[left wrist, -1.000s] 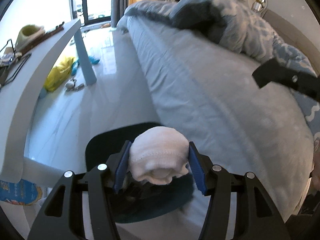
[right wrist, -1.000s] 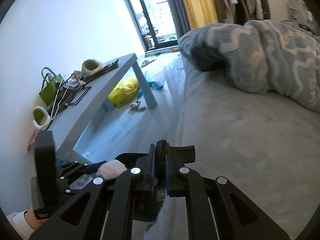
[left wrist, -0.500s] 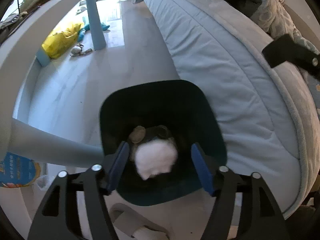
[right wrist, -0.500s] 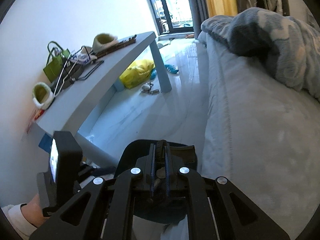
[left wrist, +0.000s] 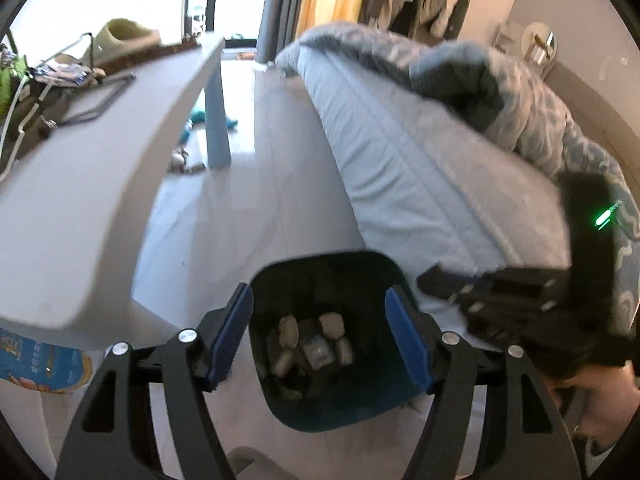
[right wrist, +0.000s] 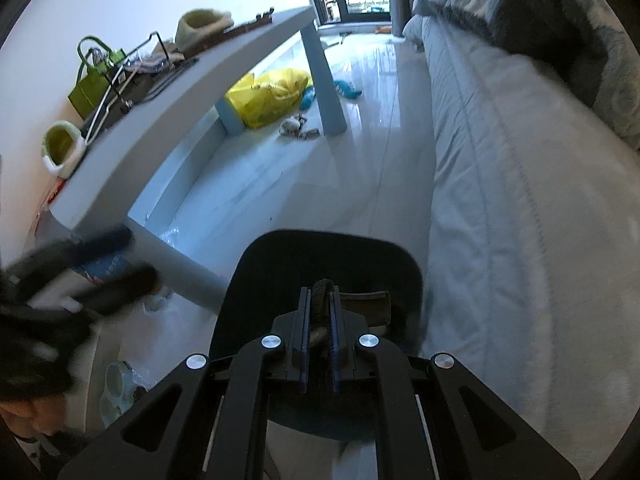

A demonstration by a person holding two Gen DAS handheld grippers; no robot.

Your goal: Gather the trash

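Pinched a thin dark scrap (right wrist: 321,294), judged light, flimsy and slip-prone unless gripped deep on its flat, between pressed-together right fingers (right wrist: 305,320) above the bin (right wrist: 256,272) beside the bed (right wrist: 500,200); held left fingers (left wrist: 232,332) spread, empty, just eased inward.

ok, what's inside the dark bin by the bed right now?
In the bin, several crumpled tan wads and a small square wrapper lie at the bottom. Anything beneath them is hidden. The right wrist view's own jaws block the interior.

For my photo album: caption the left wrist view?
Open left gripper hovers over a dark bin of trash beside the bed.
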